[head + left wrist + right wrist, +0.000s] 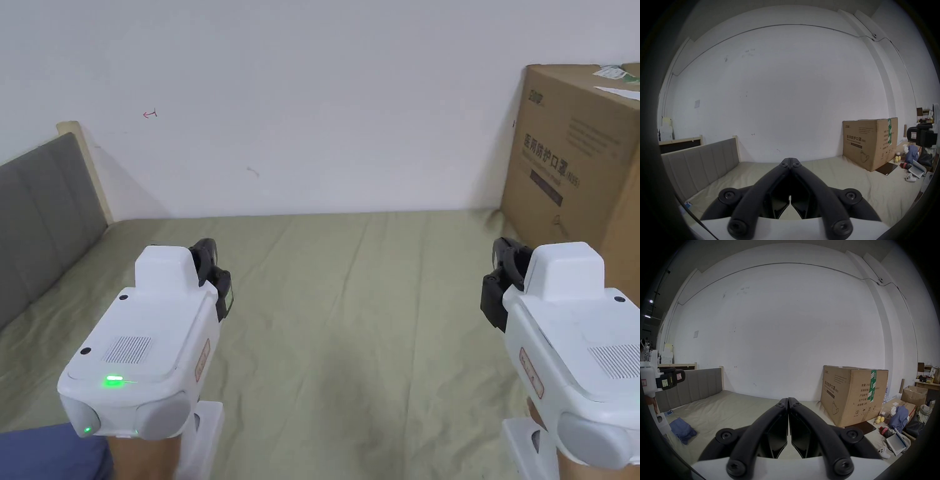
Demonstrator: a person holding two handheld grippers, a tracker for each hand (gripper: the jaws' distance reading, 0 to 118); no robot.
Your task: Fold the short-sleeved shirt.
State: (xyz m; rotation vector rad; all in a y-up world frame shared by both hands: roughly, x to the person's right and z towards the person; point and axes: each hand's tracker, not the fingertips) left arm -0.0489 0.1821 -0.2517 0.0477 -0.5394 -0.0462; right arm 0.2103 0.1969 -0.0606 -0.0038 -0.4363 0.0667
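Note:
A crumpled blue shirt (pixel 683 431) lies on the olive bed sheet (pixel 350 325) near the bed's front left; a corner of the blue shirt (pixel 50 453) shows at the bottom left of the head view. My left gripper (pixel 209 265) is held above the sheet on the left, its jaws pressed together with nothing between them, as my left gripper (pixel 790 160) shows in its own view. My right gripper (pixel 503 269) hovers on the right, and my right gripper (pixel 788 400) is likewise shut and empty. Both point toward the far wall, well above and beyond the shirt.
A large cardboard box (pixel 575 162) stands on the bed's far right corner. A grey padded headboard (pixel 37 212) runs along the left. Another blue garment (pixel 899 417), a white controller (pixel 883 452) and boxes clutter the right side beyond the bed.

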